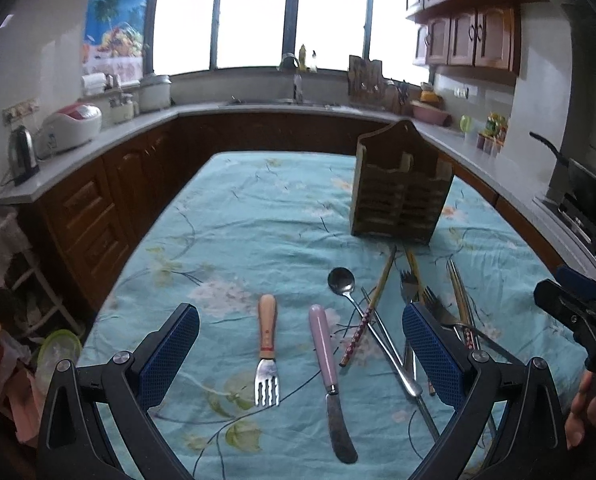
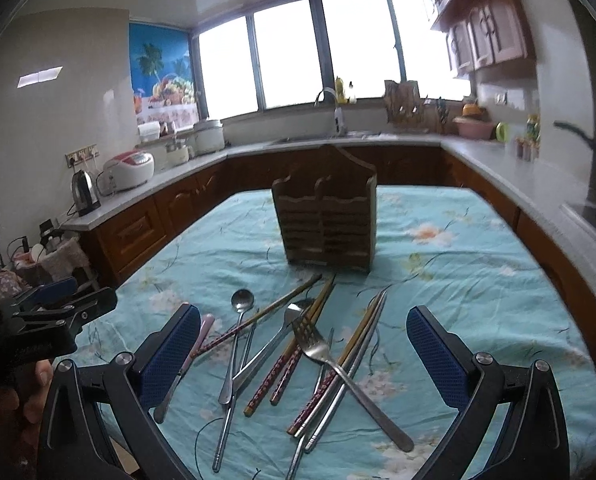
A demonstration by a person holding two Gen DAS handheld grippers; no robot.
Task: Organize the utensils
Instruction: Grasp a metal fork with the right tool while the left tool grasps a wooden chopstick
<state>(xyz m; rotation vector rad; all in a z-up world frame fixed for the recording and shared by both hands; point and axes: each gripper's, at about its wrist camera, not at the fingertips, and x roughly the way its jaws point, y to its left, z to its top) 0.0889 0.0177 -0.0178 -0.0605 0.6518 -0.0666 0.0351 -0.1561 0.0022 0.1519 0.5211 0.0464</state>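
Observation:
A wooden utensil holder (image 1: 399,194) with two front compartments stands upright on the table; it also shows in the right wrist view (image 2: 326,224). My left gripper (image 1: 299,354) is open above a wood-handled fork (image 1: 266,354) and a pink-handled knife (image 1: 327,372). A spoon (image 1: 341,280) and patterned chopsticks (image 1: 367,312) lie to the right. My right gripper (image 2: 303,354) is open above a crossed pile: a steel fork (image 2: 337,372), spoons (image 2: 242,302), patterned chopsticks (image 2: 282,372) and metal chopsticks (image 2: 361,344). Both grippers hold nothing.
The table carries a blue floral cloth (image 1: 258,216). Kitchen counters (image 1: 98,136) run around three sides, with a kettle (image 1: 21,154), a rice cooker (image 1: 72,124) and a sink (image 1: 294,96). A stove with a pan (image 1: 585,184) is at the right.

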